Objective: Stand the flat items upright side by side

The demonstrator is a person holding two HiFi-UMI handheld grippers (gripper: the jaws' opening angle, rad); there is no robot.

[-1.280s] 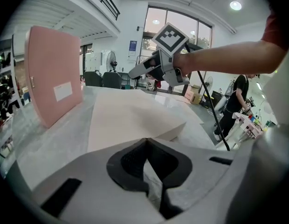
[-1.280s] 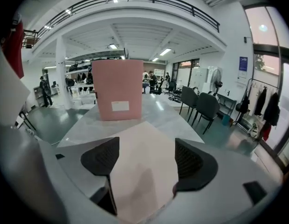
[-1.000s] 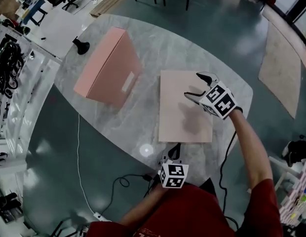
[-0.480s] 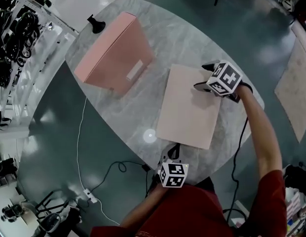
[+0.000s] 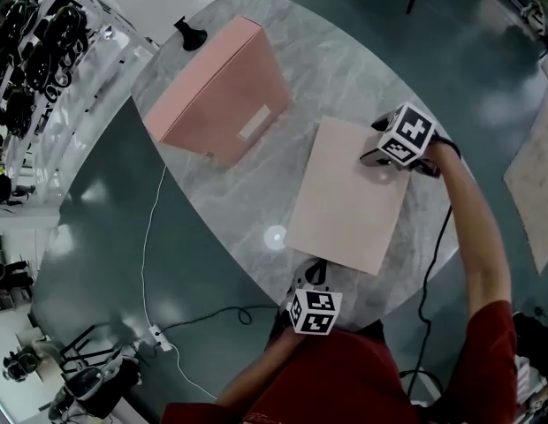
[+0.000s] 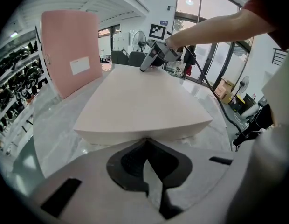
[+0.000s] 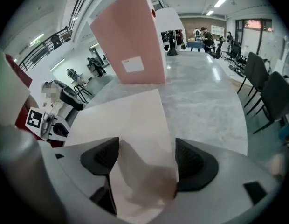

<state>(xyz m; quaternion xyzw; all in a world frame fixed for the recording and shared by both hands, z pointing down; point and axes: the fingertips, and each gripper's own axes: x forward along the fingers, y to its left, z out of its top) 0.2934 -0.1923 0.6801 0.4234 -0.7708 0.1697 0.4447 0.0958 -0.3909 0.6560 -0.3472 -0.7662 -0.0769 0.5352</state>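
The right hand-held gripper (image 7: 147, 164) has its jaws wide apart astride the far edge of the pale flat box (image 5: 345, 197), which lies face down on the marble counter (image 5: 345, 69). The left hand-held gripper (image 6: 145, 148) is closed with nothing in it, just beside that box's near edge. A second pink box (image 5: 223, 91) stands upright, well apart to the left

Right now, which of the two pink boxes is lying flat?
The paler box, flat on the table, with the right gripper open around one corner. The darker pink box with the white label stands upright.
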